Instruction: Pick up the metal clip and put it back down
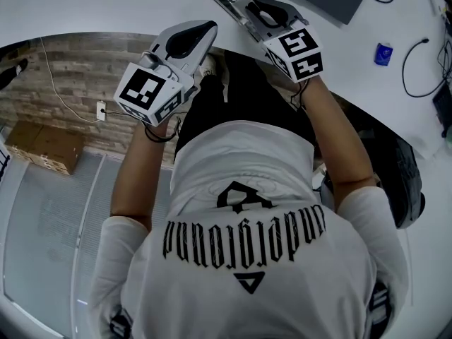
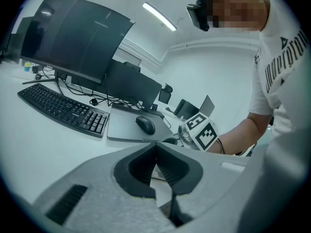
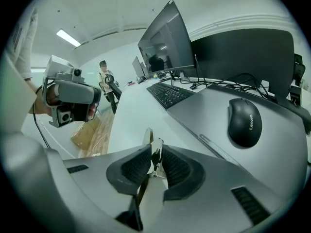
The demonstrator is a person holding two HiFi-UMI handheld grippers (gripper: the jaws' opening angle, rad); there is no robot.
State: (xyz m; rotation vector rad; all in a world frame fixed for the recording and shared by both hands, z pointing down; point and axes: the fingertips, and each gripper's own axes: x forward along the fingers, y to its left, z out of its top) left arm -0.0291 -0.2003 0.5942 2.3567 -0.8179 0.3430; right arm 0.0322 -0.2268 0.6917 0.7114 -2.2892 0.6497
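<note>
Right gripper is clamped on the metal clip, pads pinched tight on it, with the clip's upper end poking out above the jaws. In the head view that gripper sits just inside the desk's near edge, so the clip is in the jaws there rather than lying loose; whether it touches the desktop, I can't tell. Over to the left gripper: jaws pressed together with nothing between them, hanging right at the desk's near edge, beside the right one but apart from it. On the right of the clip runs a grey desk mat with a black mouse on it. Farther back there's a black keyboard and a dark monitor toward the far edge.
</note>
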